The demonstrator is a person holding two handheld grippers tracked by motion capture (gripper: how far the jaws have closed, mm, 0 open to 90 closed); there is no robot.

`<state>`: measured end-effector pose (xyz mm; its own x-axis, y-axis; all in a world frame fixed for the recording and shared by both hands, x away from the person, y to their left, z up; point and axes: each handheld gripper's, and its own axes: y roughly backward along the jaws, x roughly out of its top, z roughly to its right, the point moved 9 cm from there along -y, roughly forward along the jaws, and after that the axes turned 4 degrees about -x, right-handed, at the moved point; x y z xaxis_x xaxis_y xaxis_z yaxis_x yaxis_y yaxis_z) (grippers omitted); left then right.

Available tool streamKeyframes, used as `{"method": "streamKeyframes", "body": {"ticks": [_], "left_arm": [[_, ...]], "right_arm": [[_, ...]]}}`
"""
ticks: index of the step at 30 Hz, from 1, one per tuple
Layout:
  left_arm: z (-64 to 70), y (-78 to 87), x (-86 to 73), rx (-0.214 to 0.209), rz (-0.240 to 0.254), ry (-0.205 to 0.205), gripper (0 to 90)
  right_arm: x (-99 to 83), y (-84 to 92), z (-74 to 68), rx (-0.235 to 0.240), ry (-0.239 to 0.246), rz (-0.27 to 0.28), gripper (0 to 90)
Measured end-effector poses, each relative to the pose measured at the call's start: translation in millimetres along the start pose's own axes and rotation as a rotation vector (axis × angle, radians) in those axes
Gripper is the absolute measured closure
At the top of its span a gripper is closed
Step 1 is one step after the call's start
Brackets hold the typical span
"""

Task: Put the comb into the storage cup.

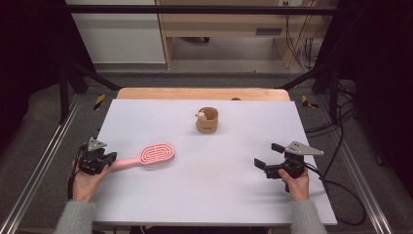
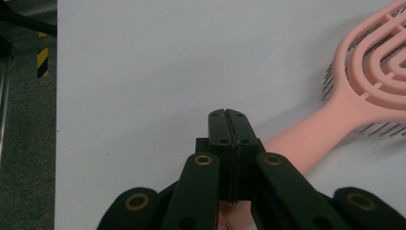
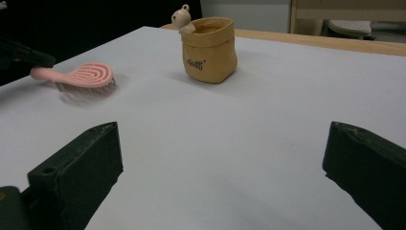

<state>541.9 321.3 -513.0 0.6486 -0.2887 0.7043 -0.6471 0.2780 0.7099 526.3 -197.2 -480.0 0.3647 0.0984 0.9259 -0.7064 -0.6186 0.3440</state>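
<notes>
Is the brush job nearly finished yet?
Not yet, it has only just begun. Done: the left gripper is at the handle end of the pink hairbrush, fingers shut. In hand: I can't tell whether they really pinch the handle. Left: the brush lies flat on the table, apart from the tan cup, probably its home. The right gripper waits open.

The left gripper (image 2: 229, 115) rises from the bottom edge, its two black jaws pressed flat together. Under the jaws runs the handle of a pink hairbrush (image 2: 335, 129), which slants up to the right; its slotted oval head and dark bristles lie on the white desk (image 2: 143, 72). The jaws hide whether they pinch the handle.
</notes>
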Motion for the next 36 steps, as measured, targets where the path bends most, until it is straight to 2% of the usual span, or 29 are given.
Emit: {"method": "streamKeyframes", "body": {"ticks": [8, 17, 34, 36], "left_arm": [[3.8, -0.4, -1.7, -0.028, -0.017, -0.011, 89.7], [13.1, -0.7, -4.2, -0.048, -0.047, -0.054, 89.8], [27.5, 2.6, -9.4, -0.098, -0.069, -0.071, 89.8], [29.1, 2.8, -10.1, -0.104, -0.075, -0.083, 89.8]], "right_arm": [[0.0, 0.1, -0.2, 0.002, 0.0, 0.0, 0.3], [0.4, 0.3, -0.3, 0.003, -0.002, 0.003, 0.3], [0.6, 0.7, -0.5, 0.006, 0.0, 0.004, 0.3], [0.6, 0.7, -0.6, 0.007, 0.0, 0.004, 0.3]]}}
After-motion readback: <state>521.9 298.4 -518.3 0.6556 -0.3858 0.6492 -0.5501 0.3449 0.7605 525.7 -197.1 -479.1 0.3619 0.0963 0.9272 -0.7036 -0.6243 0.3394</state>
